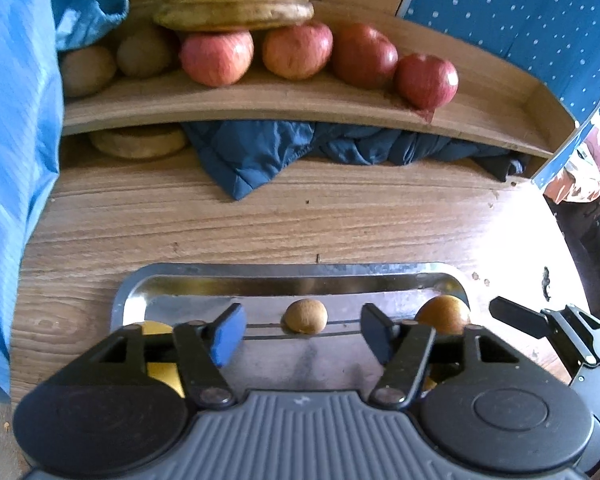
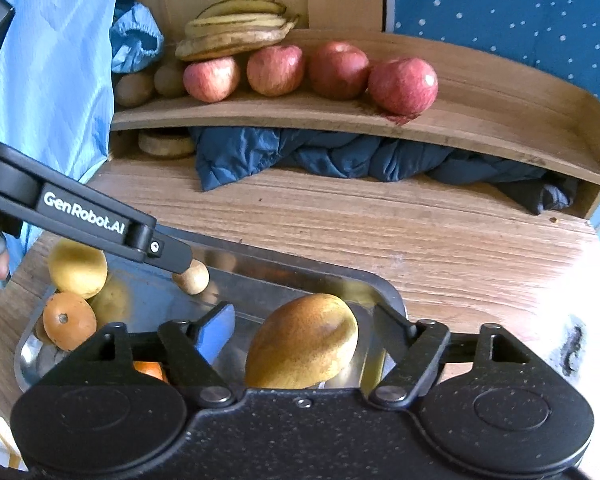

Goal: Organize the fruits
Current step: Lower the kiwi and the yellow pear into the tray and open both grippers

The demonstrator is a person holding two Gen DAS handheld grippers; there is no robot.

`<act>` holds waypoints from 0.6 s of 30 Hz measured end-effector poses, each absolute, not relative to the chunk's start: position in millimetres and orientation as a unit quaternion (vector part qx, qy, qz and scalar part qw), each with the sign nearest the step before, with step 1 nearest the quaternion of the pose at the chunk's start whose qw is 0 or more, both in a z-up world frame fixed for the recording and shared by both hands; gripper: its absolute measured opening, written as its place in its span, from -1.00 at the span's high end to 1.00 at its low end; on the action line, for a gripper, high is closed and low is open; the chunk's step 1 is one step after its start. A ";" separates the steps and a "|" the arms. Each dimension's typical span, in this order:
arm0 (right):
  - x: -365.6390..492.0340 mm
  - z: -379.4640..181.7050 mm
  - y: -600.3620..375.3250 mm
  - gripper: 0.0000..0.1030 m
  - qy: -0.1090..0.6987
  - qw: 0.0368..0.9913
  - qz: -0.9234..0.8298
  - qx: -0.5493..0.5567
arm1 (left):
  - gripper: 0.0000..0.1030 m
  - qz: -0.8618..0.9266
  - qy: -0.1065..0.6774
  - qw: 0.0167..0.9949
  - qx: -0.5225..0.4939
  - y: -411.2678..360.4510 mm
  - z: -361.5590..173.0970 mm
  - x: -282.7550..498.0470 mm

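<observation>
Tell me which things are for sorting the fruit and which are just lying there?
For the job:
- metal tray
- small brown fruit, lying between the open left claw
- big pear, between the open right claw
- orange
- red apples
- bananas
- wooden shelf

Just lying about:
- dark blue jacket
- light blue cloth

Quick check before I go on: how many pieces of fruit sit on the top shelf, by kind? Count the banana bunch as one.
Red apples: 4
Brown round fruits: 2
Banana bunch: 1
Total: 7
</observation>
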State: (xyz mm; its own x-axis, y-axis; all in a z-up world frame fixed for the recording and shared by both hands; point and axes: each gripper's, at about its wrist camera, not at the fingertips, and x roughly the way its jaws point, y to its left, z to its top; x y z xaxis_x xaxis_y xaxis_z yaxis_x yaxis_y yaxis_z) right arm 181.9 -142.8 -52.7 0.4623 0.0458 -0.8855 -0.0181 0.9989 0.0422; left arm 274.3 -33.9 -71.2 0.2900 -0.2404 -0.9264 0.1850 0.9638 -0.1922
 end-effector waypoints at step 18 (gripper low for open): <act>123.1 -0.6 -121.3 -0.88 0.467 0.883 -0.052 0.008 | -0.87 -0.164 0.510 0.844 -0.033 -24.8 -21.9 244.3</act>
State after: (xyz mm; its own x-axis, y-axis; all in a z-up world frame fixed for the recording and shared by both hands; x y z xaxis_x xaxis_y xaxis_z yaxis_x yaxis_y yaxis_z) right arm 123.1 -121.3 -0.6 0.5587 -0.0845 -0.8250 0.0989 0.9945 -0.0349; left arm 244.3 -24.8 -21.9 0.4267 -0.3109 -0.8493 0.2437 0.9439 -0.2231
